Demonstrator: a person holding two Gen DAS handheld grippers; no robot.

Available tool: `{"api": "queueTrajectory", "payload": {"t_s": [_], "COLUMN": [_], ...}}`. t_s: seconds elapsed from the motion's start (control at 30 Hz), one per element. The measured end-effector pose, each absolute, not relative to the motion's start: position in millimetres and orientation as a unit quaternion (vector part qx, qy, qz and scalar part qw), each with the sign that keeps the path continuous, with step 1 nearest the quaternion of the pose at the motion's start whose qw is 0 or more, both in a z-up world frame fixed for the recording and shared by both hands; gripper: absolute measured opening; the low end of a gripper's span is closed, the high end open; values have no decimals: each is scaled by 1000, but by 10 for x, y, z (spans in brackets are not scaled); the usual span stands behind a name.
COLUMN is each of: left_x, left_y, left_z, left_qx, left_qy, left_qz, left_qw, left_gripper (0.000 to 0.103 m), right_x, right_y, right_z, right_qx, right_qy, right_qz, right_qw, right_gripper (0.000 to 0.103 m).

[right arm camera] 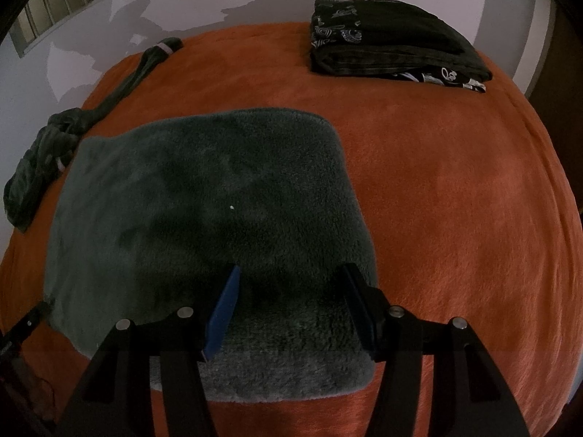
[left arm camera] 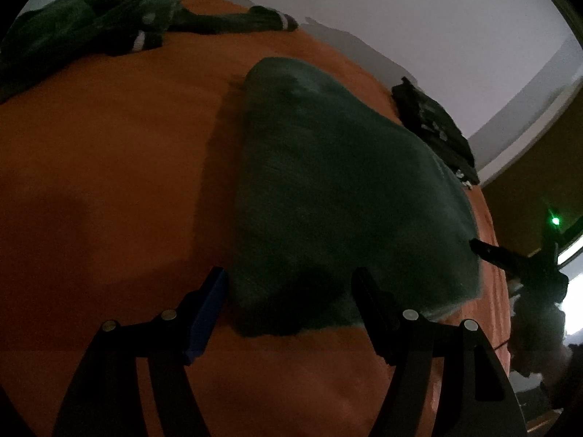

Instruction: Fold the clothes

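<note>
Partly done: folded black stack [right arm camera: 397, 42] beyond the grey fleece [right arm camera: 204, 196] on the bed [right arm camera: 455, 182]; crumpled green garment [right arm camera: 47, 153] left of fleece, unfolded; left gripper [left arm camera: 289, 284] and right gripper [right arm camera: 291, 284] wide, empty

Orange bedcover [right arm camera: 437, 189]: one, and every place below is given against it.
Grey-green fleece piece [right arm camera: 204, 196]: one, folded flat near the bedcover's middle.
Crumpled dark green garment [right arm camera: 47, 145]: one, at its far left edge.
Stack of folded black printed clothes [right arm camera: 393, 43]: one, at its far right corner.
</note>
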State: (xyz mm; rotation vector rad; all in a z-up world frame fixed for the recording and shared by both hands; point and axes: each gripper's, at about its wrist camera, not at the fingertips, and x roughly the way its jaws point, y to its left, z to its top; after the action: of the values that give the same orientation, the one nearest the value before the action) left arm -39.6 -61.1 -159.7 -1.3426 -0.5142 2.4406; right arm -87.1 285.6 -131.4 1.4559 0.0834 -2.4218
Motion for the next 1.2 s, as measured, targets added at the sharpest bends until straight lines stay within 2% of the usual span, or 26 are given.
{"api": "queueTrajectory", "payload": {"t_s": [0.23, 0.43, 0.47, 0.5, 0.57, 0.73, 0.93, 1.03, 1.2], "left_x": [-380, -627, -690, -765, -915, -1270, -1627, -1738, -1763], "left_y": [-671, -689, -688, -690, -669, -641, -760, -806, -840], "left_z": [-1379, -1245, -1253, -1274, -1333, -1411, -1626, -1753, -1849], "left_qx": [-458, -456, -461, -471, -494, -539, -566, -577, -586], "left_qy": [-199, -159, -148, -138, -127, -105, -169, -195, -195], "left_qz": [848, 853, 851, 846, 829, 791, 748, 734, 728], "left_qw": [180, 198, 203, 209, 228, 270, 301, 300, 297], "left_gripper": [71, 71, 71, 72, 75, 77, 78, 78, 78], "right_x": [-890, -1142, -1226, -1323, -1457, -1739, -1959, -2045, -2191], "right_y": [2880, 3009, 3052, 3111, 3223, 3534, 3770, 3730, 3621], "right_z": [-1280, -1189, -1176, -1187, -1232, -1450, -1930, -2041, -2150], "right_qx": [513, 532, 539, 552, 572, 588, 622, 625, 627], "right_qy": [24, -5, -13, -28, -57, -96, -178, -188, -197], "right_qz": [-842, -815, -803, -786, -758, -727, -676, -656, -636], "right_qw": [165, 231, 254, 278, 309, 342, 352, 380, 404], "right_gripper": [57, 57, 58, 65, 71, 74, 77, 82, 92]}}
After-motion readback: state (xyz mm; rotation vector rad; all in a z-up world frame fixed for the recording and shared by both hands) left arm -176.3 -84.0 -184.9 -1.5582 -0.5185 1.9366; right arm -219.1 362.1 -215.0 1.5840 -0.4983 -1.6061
